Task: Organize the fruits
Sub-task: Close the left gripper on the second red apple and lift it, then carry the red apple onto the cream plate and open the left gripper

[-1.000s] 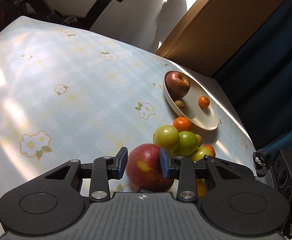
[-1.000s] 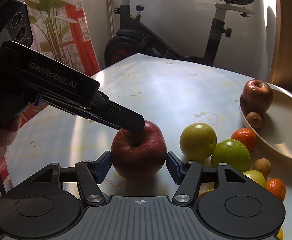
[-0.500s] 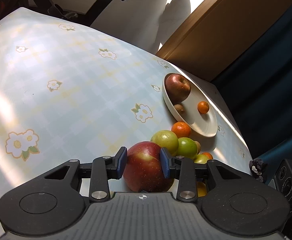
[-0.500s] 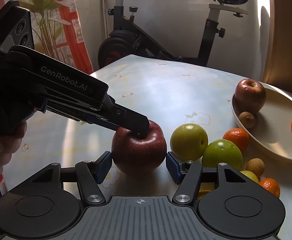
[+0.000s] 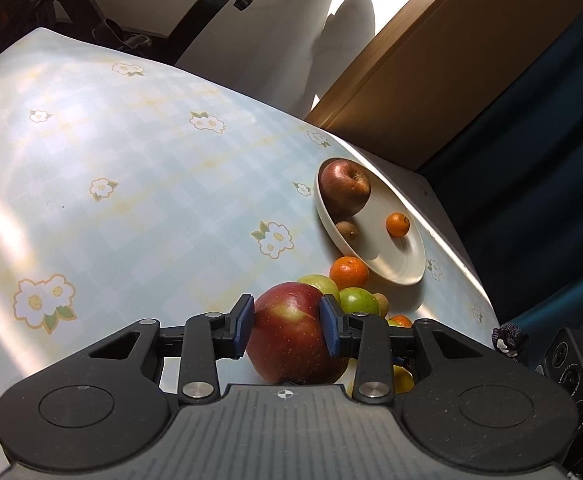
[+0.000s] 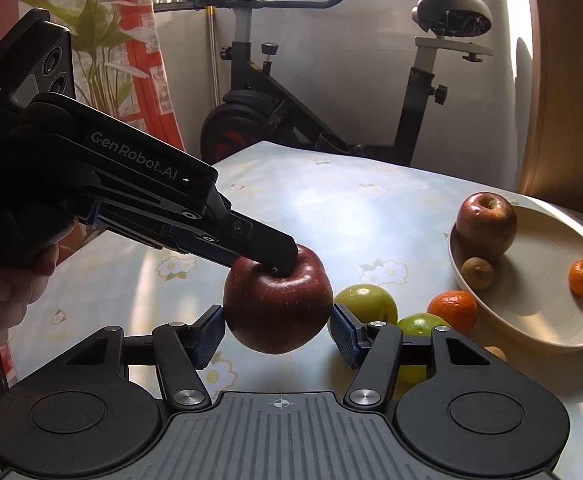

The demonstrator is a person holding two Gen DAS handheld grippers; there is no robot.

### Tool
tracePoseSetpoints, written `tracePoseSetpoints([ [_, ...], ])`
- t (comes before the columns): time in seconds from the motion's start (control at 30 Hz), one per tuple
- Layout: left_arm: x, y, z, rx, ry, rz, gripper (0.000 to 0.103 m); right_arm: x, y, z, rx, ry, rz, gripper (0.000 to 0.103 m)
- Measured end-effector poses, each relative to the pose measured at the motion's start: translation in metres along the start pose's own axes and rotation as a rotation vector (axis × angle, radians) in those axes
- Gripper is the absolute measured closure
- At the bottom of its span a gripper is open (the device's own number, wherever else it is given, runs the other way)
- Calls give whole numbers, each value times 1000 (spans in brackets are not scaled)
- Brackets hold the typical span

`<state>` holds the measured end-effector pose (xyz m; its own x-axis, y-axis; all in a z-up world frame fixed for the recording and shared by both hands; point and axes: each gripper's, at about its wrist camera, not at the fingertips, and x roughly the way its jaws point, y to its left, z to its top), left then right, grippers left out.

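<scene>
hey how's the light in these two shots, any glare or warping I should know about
Left wrist view: sun glare washes out the tablecloth at left; fisheye bows the table edge. Right wrist view: backlit by the window, so the left gripper reads nearly black; red apple stays sharp.

1. My left gripper (image 5: 287, 330) covered the red apple's (image 5: 291, 334) flanks, and its body hid the underside.
2. Behind that apple, the green apples (image 5: 357, 300) showed only as slivers; a yellow fruit (image 5: 403, 378) peeked beneath my finger, too little to name.
3. From my right wrist, the plate (image 6: 531, 332) ran off the picture's right edge.
4. My hand (image 6: 7, 280) was cut off at left.
</scene>
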<state>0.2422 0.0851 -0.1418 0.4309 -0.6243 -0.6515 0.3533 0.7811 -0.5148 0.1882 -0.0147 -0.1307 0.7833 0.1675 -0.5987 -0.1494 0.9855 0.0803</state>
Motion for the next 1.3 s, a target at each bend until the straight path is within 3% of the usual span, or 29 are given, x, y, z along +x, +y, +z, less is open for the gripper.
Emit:
tracePoseSetpoints([
  [0.33, 8, -62, 41, 137, -13, -4, 65, -30, -50, 27, 3, -98, -47, 49],
  [0.7, 76, -127, 102, 268, 35, -12, 65, -25, -150, 55, -4, -115, -116, 49],
  [0.97, 143, -129, 136, 268, 115, -10, 65, 13, -212, 60, -8, -57, -145, 49],
  [1.3, 190, -104, 150, 199, 188, 19, 65, 56, -235, 54, -60, 28, -144, 49],
])
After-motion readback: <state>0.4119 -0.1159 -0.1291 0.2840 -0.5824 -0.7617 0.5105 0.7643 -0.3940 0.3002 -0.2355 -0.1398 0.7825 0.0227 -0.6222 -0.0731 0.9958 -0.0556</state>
